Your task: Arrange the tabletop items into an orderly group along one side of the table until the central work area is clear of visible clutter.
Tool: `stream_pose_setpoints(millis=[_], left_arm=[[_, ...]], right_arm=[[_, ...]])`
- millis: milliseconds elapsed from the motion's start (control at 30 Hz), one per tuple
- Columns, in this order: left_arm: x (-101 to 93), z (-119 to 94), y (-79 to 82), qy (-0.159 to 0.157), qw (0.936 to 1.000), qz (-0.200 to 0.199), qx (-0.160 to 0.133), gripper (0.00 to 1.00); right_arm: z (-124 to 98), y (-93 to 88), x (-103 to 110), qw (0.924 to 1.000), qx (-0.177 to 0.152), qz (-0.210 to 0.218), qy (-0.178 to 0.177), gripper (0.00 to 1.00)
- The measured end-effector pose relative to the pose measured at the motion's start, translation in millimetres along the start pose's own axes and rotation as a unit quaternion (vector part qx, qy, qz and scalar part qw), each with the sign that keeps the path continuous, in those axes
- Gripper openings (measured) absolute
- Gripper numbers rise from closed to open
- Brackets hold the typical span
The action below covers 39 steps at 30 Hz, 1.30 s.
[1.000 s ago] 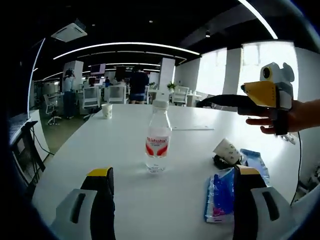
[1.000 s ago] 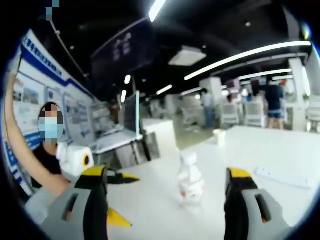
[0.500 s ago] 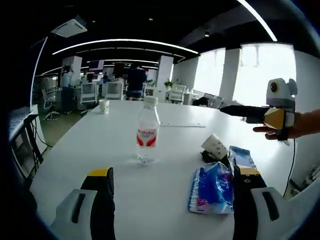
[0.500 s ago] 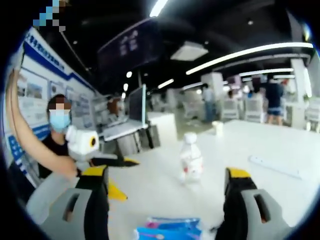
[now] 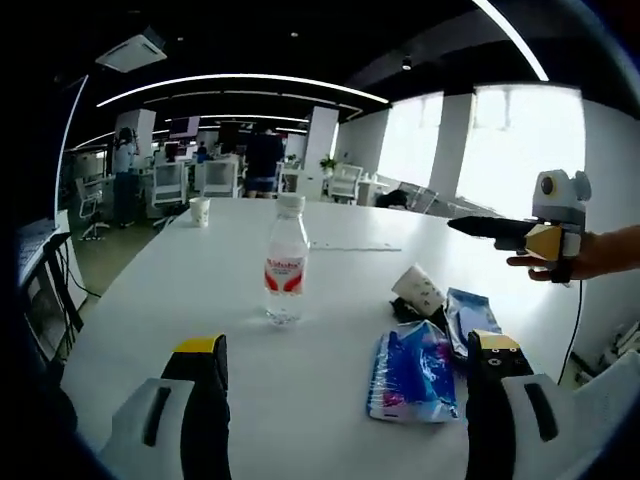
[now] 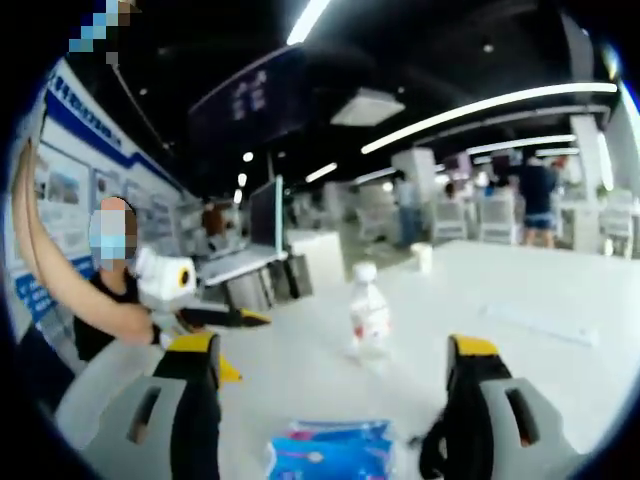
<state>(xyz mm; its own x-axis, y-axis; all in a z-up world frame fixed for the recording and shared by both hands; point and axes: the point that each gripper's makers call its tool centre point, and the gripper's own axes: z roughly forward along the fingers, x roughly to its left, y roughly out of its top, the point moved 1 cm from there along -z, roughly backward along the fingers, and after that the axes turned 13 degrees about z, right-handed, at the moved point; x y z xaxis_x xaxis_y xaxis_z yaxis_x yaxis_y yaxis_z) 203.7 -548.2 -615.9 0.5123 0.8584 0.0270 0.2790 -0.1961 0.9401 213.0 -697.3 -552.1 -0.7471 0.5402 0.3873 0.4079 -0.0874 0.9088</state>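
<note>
Water bottle [image 5: 285,260] upright mid-counter, still to be grouped.
Its red-and-white label is too small to read. Beside it on the white counter [image 5: 180,290] lie blue packets [image 5: 412,372] and a tipped paper cup [image 5: 419,291]. Left gripper [image 5: 345,400] and right gripper [image 6: 325,400] hover with jaws apart, holding nothing, apparently lining up a pick.

A large white table [image 5: 180,300] carries a clear plastic water bottle [image 5: 285,262] mid-frame, a blue plastic packet [image 5: 413,370] lower right, and a white paper cup [image 5: 200,211] upper left.

bottle [image 5: 285,262] – clear plastic | packet [image 5: 413,371] – glossy blue film | table [image 5: 200,300] – smooth white
</note>
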Motion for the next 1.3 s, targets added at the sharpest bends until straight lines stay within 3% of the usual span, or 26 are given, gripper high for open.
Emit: stream_pose_setpoints(millis=[200,467,800,1300], left_arm=[[0.2,6,1.6,-0.004,0.9996,-0.028,-0.007,1.00],[-0.7,5,-8.4,-0.003,0.9995,-0.032,-0.003,1.00],[-2.6,6,-9.8,-0.012,0.9997,-0.022,0.008,1.00],[-14.1,2,-17.3,-0.035,0.9988,0.009,0.031,1.00]], right_arm=[[-6,-9.4,-7,0.9999,0.008,0.006,-0.009,0.91],[-3,-6.1,-8,0.9999,0.002,0.006,-0.014,0.90],[-9,-10.9,-12,0.9998,0.002,0.009,-0.015,0.89],[-37,-16.1,-23,0.9991,-0.014,0.015,-0.038,0.90]])
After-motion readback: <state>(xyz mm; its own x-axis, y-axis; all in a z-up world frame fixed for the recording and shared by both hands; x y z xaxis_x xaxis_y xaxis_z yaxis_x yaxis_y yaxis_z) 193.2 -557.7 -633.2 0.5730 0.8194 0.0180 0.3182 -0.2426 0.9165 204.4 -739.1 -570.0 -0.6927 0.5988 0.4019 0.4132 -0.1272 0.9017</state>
